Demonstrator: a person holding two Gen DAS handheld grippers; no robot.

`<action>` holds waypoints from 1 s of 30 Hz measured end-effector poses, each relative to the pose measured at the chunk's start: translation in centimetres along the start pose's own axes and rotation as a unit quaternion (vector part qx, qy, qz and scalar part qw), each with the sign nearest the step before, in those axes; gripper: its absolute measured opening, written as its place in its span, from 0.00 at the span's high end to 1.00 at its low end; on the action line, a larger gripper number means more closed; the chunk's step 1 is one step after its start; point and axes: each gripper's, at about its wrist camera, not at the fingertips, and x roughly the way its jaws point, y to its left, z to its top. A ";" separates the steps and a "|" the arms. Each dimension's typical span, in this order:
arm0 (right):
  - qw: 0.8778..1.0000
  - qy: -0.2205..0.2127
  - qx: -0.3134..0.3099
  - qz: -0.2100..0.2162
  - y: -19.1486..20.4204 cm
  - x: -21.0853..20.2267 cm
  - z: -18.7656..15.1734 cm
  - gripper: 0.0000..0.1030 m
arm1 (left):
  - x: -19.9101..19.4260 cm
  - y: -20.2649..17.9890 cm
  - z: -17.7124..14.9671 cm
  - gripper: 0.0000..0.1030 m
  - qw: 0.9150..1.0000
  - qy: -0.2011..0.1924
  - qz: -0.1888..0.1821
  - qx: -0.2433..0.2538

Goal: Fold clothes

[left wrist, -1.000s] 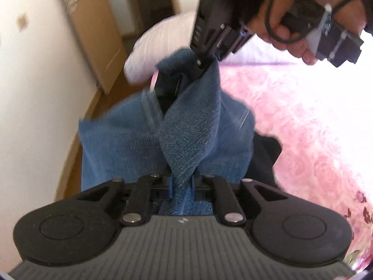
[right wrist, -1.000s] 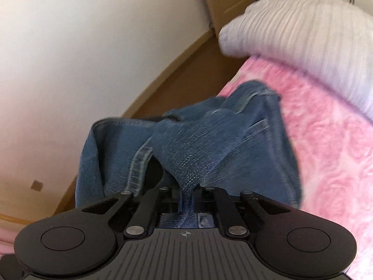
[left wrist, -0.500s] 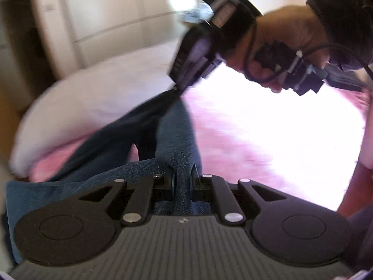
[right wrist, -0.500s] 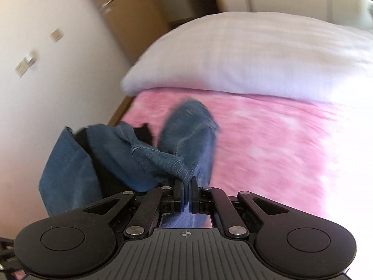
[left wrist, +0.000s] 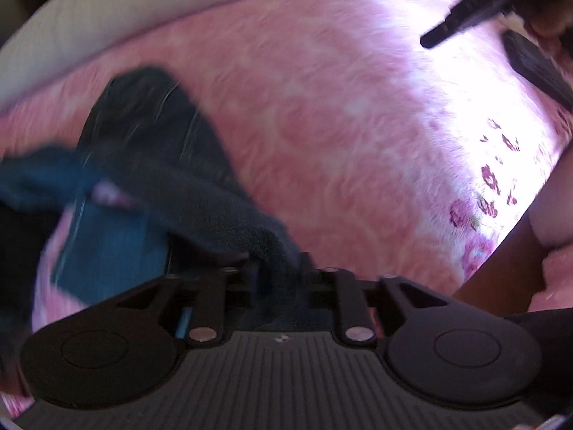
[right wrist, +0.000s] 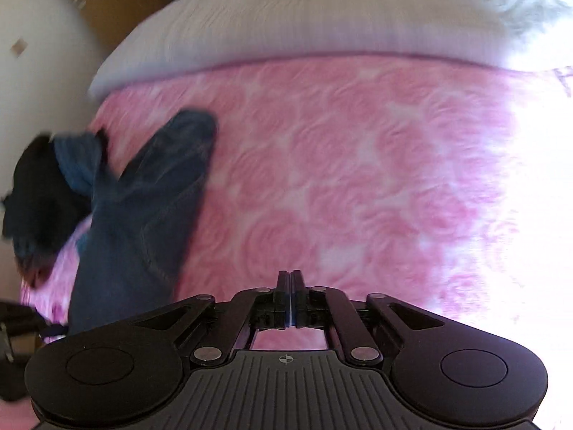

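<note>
Jaws of the left gripper (left wrist: 278, 268) pinch the jeans (left wrist: 150, 165); the right gripper (right wrist: 289, 279) is pressed together, empty.

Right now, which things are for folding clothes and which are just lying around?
For the job:
- jeans, pinched in the left gripper
- right gripper, shut with nothing between its fingers
- pink bedspread, under the jeans

Just lying about:
- white pillow
- dark clothes at the bed's edge

A pink rose-patterned bed (right wrist: 358, 165) carries jeans (right wrist: 143, 215) and a pillow (right wrist: 286, 18).
</note>
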 end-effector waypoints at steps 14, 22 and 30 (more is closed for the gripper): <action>0.958 0.040 -0.247 0.142 27.6 18.0 14.1 0.41 | -2.8 17.5 -2.9 0.45 0.984 -0.039 0.094 -0.148; 0.920 0.101 -0.342 0.161 41.2 36.1 21.3 0.38 | -0.4 25.1 -7.3 0.43 0.960 -0.031 0.128 -0.249; 0.904 0.157 -0.355 0.182 39.7 40.9 22.3 0.91 | 1.5 25.7 -9.0 0.43 0.951 -0.020 0.117 -0.287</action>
